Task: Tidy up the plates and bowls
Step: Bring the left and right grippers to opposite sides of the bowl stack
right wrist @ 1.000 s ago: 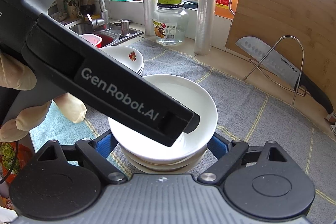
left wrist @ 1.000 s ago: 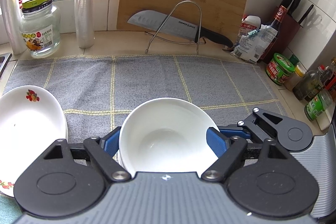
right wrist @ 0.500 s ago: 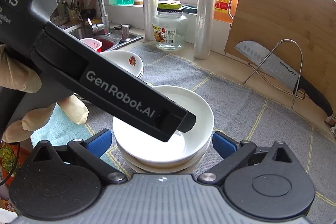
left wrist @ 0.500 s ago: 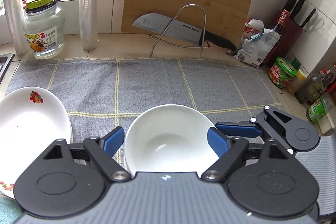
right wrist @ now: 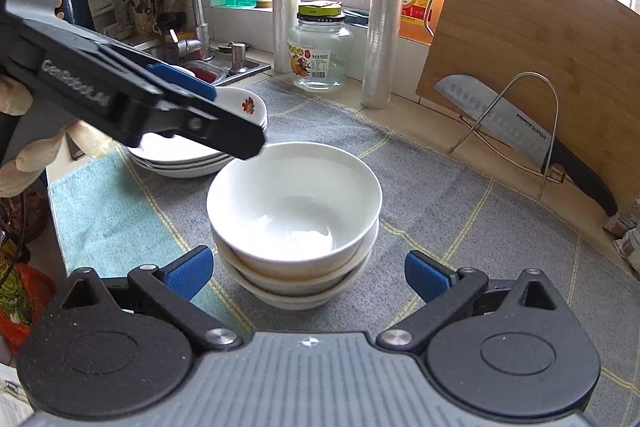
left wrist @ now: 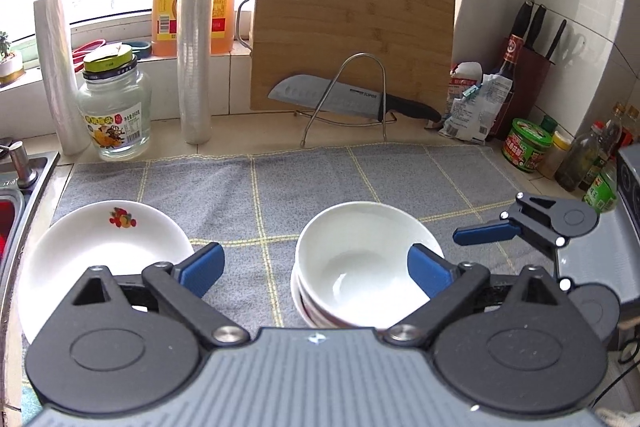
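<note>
A stack of white bowls (right wrist: 292, 203) stands on the grey checked towel (right wrist: 460, 211), also seen in the left wrist view (left wrist: 360, 259). My left gripper (left wrist: 314, 271) is opening; its right pad (left wrist: 428, 275) lies by the top bowl's right rim, its left pad well clear, nothing gripped. From the right wrist view the left gripper (right wrist: 228, 119) hovers over a stack of fruit-patterned plates (right wrist: 244, 107), its tip near the bowl's far-left rim. My right gripper (right wrist: 308, 273) stands open in front of the bowl stack, pads apart from it. The plates (left wrist: 108, 247) lie left of the bowls.
A knife (left wrist: 340, 99) rests on a wire rack before a wooden cutting board (left wrist: 352, 27). A glass jar (left wrist: 114, 115) and film rolls (left wrist: 194, 39) line the back. The sink (right wrist: 224, 67) is at the left, bottles (left wrist: 580, 159) at the right. A gloved hand (right wrist: 16, 163) holds the left gripper.
The left jaws opened off the white bowl, which stays on the stack, and that gripper drew back toward the plates. The right jaws widened away from the stack's sides.
</note>
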`<state>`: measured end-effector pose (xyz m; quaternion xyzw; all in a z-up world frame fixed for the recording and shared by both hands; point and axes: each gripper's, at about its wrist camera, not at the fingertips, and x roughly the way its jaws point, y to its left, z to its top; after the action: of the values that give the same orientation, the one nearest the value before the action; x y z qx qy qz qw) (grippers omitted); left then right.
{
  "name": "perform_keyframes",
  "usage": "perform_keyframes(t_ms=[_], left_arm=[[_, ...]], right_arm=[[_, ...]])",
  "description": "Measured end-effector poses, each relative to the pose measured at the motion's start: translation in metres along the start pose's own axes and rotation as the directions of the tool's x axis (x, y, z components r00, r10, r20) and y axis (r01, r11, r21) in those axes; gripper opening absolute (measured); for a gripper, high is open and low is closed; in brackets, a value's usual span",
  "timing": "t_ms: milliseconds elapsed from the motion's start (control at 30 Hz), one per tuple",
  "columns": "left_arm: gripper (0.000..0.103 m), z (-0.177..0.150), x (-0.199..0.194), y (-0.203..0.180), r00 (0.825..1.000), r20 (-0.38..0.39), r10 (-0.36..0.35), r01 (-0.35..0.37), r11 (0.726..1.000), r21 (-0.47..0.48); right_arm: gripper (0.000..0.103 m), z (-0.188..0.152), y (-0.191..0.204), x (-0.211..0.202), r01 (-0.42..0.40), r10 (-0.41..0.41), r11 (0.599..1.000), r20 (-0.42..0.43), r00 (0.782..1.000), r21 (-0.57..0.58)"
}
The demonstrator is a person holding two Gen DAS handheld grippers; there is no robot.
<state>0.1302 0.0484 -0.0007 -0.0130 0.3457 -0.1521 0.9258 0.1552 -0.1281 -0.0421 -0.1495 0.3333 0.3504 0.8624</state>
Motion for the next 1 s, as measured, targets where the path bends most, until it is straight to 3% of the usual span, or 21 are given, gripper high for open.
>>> perform_keyframes(t_ms=[300, 667, 867, 1000], left_arm=[[0.098, -0.043, 0.016, 0.015, 0.990, -0.119, -0.072, 0.080, 0.995, 0.065], [0.098, -0.056, 0.063, 0.012, 0.970, -0.187, -0.156, 0.198, 0.952, 0.232], [0.098, -0.050, 0.082, 0.001, 0.964, -0.209, -0.163, 0.221, 0.930, 0.292], [0.099, -0.053, 0.089, -0.003, 0.959, -0.239, -0.151, 0.220, 0.930, 0.296]], right_arm=[[0.103, -0.020, 0.008, 0.019, 0.072, -0.070, 0.997, -0.115, 0.991, 0.014], [0.103, -0.041, 0.021, 0.042, 0.217, -0.192, 0.973, -0.249, 0.949, 0.076], [0.103, -0.042, 0.015, 0.044, 0.200, -0.169, 0.975, -0.256, 0.952, 0.100], [0.103, -0.041, 0.004, 0.048, 0.110, -0.089, 0.991, -0.246, 0.965, 0.073]])
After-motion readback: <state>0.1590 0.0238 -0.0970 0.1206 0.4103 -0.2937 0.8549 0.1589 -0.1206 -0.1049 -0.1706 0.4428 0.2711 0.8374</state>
